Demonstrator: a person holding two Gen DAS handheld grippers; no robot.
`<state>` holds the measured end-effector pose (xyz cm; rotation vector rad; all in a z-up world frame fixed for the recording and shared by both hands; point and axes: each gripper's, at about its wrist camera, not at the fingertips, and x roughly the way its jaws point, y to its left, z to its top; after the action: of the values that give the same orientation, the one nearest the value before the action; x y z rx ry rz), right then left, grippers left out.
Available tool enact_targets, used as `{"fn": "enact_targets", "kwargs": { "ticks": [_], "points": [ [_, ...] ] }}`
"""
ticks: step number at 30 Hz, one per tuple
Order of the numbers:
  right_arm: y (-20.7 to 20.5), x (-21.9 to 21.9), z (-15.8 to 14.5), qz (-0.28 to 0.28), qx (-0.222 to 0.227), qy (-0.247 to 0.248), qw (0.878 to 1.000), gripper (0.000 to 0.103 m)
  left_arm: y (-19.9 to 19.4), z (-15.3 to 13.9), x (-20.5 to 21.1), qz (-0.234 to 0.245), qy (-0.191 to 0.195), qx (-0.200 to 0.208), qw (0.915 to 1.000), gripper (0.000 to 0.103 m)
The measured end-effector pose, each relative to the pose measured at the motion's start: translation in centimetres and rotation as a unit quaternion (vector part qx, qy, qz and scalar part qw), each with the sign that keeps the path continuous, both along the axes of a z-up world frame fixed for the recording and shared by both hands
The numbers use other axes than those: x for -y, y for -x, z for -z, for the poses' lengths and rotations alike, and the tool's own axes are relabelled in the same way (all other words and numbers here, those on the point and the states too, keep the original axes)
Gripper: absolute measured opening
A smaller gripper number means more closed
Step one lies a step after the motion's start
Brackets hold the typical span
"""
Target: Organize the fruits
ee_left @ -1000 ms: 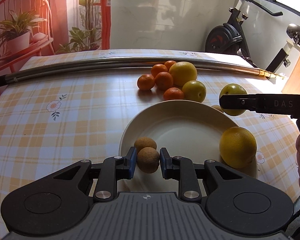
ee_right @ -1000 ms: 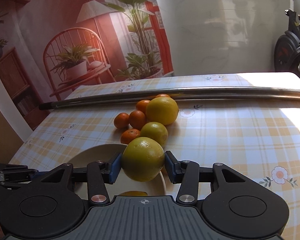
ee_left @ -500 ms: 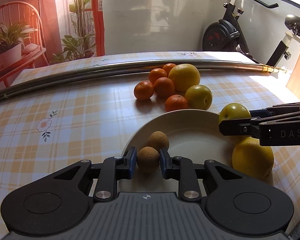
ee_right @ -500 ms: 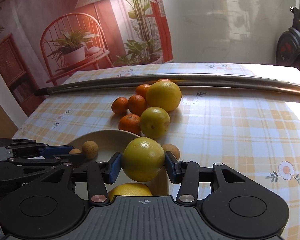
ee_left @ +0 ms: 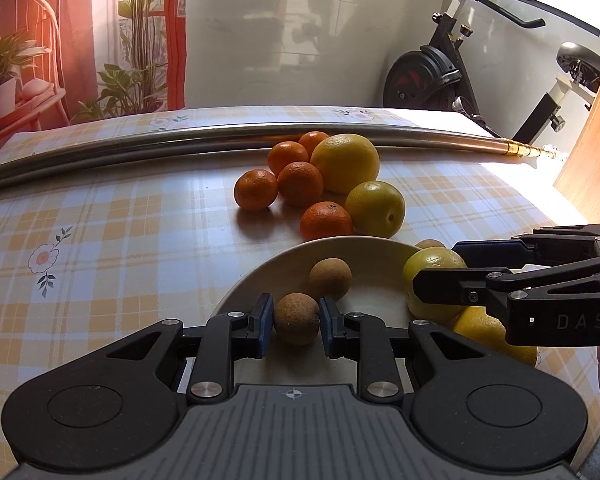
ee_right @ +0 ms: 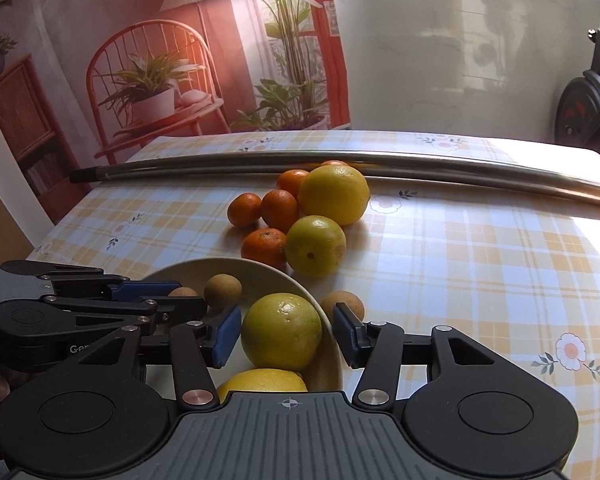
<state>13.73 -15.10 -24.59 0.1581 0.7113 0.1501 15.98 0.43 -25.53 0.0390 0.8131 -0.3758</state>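
A: Ok, L gripper [ee_left: 296, 320] status?
B: Jaws pinched on a small brown fruit [ee_left: 296, 319], over near rim of the plate [ee_left: 260, 280]. 2nd brown fruit [ee_left: 330, 279] sits just behind it on the plate.
A: R gripper [ee_right: 286, 336]?
B: Jaws spread wide, gaps both sides of the green-yellow citrus [ee_right: 282, 332], which sits at plate's edge. Yellow citrus [ee_right: 262, 380] right below it.
A: Anything in the way?
B: Loose pile of fruit [ee_left: 320, 184] behind plate, against a metal pole [ee_left: 140, 152]. One brown fruit [ee_right: 342, 304] off-plate by R finger.
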Motion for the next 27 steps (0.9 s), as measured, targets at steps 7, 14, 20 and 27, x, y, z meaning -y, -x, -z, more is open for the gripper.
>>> {"fn": "enact_targets", "kwargs": {
  "ticks": [7, 14, 20, 27],
  "points": [
    [0.5, 0.5, -0.8, 0.011, 0.017, -0.002, 1.0, 0.047, -0.2, 0.0, 0.0, -0.002, 0.004, -0.006, 1.0, 0.026],
    [0.8, 1.6, -1.8, 0.031, 0.034, -0.004, 0.999, 0.047, 0.1, -0.7, -0.4, -0.008, 0.023, -0.005, 0.9997, 0.027],
    [0.9, 2.7, -2.2, 0.05, 0.041, -0.001, 0.998, 0.047, -0.1, -1.9, -0.3, -0.007, 0.035, 0.005, 0.9993, 0.027],
    [0.8, 4.0, -2.3, 0.069, 0.044, -0.005, 0.997, 0.047, -0.5, -3.0, -0.1, -0.004, 0.03, 0.011, 0.9995, 0.027]
  ]
}}
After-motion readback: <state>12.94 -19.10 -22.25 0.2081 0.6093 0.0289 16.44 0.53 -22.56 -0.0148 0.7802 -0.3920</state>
